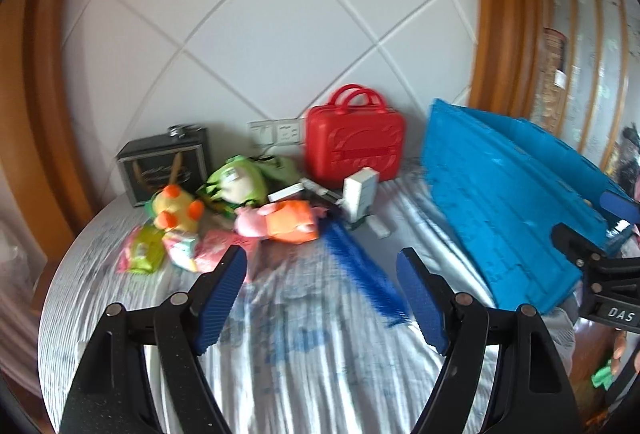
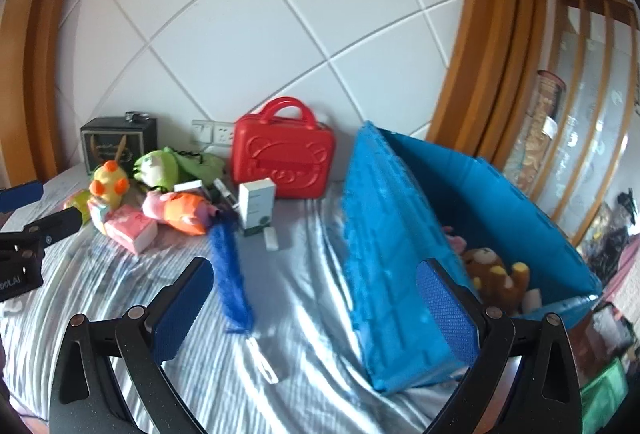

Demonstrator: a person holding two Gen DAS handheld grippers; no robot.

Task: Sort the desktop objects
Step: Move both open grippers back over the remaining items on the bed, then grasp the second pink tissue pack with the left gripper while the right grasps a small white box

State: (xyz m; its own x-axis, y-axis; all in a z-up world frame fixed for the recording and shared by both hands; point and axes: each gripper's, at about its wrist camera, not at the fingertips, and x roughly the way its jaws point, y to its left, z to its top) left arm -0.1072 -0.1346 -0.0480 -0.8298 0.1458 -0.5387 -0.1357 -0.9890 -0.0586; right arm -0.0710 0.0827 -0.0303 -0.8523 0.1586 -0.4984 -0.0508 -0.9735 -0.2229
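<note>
A heap of objects lies on a striped cloth: a yellow plush (image 1: 176,210) (image 2: 108,182), a green plush (image 1: 240,180) (image 2: 158,168), a pink and orange plush (image 1: 280,220) (image 2: 180,210), a white box (image 1: 360,194) (image 2: 256,204), a pink packet (image 2: 130,228) and a blue fluffy brush (image 1: 360,270) (image 2: 230,274). To the right stands a blue bin (image 1: 500,194) (image 2: 400,234) with a brown teddy (image 2: 492,274) inside. My left gripper (image 1: 320,254) (image 2: 24,206) is open and empty, short of the heap. My right gripper (image 2: 316,266) (image 1: 600,230) is open and empty beside the bin.
A red carry case (image 1: 354,144) (image 2: 284,154) and a black box (image 1: 164,164) (image 2: 116,142) stand against the white padded wall. Snack packets (image 1: 142,250) lie at the heap's left. A small white stick (image 2: 264,362) lies on the striped cloth (image 1: 320,354).
</note>
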